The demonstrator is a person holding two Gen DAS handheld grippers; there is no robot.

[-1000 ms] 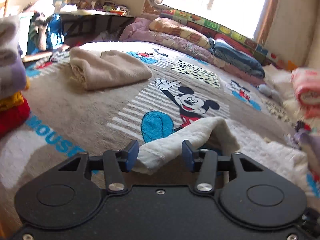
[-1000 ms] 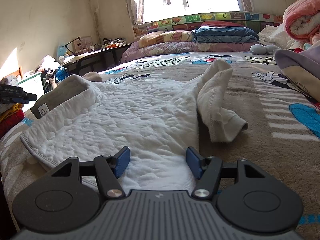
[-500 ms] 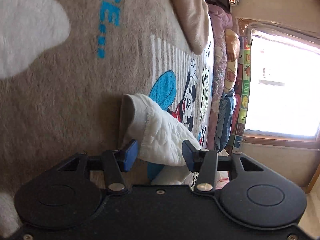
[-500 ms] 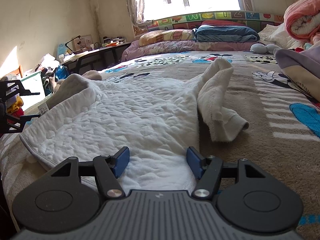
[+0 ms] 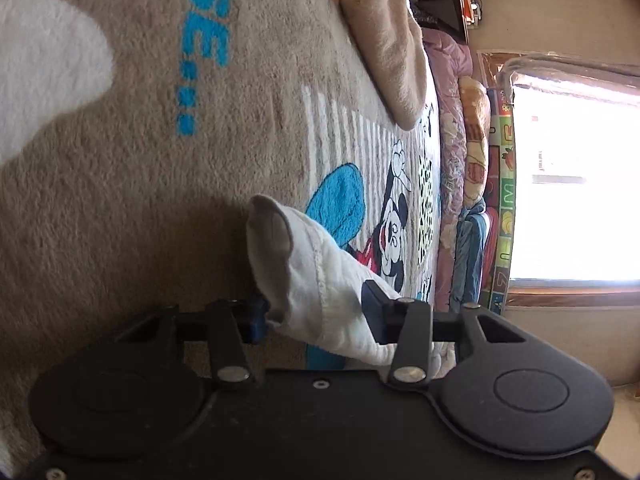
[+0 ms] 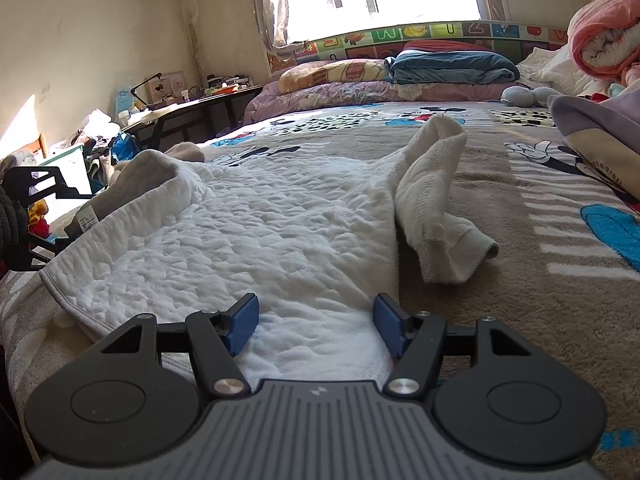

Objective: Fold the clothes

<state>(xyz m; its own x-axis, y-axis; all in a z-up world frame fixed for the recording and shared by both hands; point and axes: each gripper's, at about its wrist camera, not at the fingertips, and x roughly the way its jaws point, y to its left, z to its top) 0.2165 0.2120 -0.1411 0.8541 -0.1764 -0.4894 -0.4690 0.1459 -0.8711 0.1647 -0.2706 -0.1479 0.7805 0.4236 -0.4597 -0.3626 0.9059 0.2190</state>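
A white quilted sweatshirt (image 6: 256, 232) lies spread on the Mickey Mouse blanket (image 6: 540, 288). One sleeve (image 6: 436, 196) is bunched at its right side. My right gripper (image 6: 314, 326) is open, low over the garment's near hem. My left gripper (image 5: 314, 312) is rolled on its side and open, with its fingers on either side of the other white sleeve cuff (image 5: 304, 272). The cuff's opening faces the camera. The left gripper also shows at the far left of the right wrist view (image 6: 28, 216).
A folded beige towel (image 5: 384, 32) lies on the blanket beyond the cuff. Pillows and folded bedding (image 6: 448, 68) line the wall under the window. A pink rolled blanket (image 6: 608, 28) and purple clothes (image 6: 600, 136) sit at the right. A cluttered desk (image 6: 180, 104) stands left.
My left gripper has rolled onto its side around the sleeve cuff and moved closer to it. The right gripper and the garment body have stayed put.
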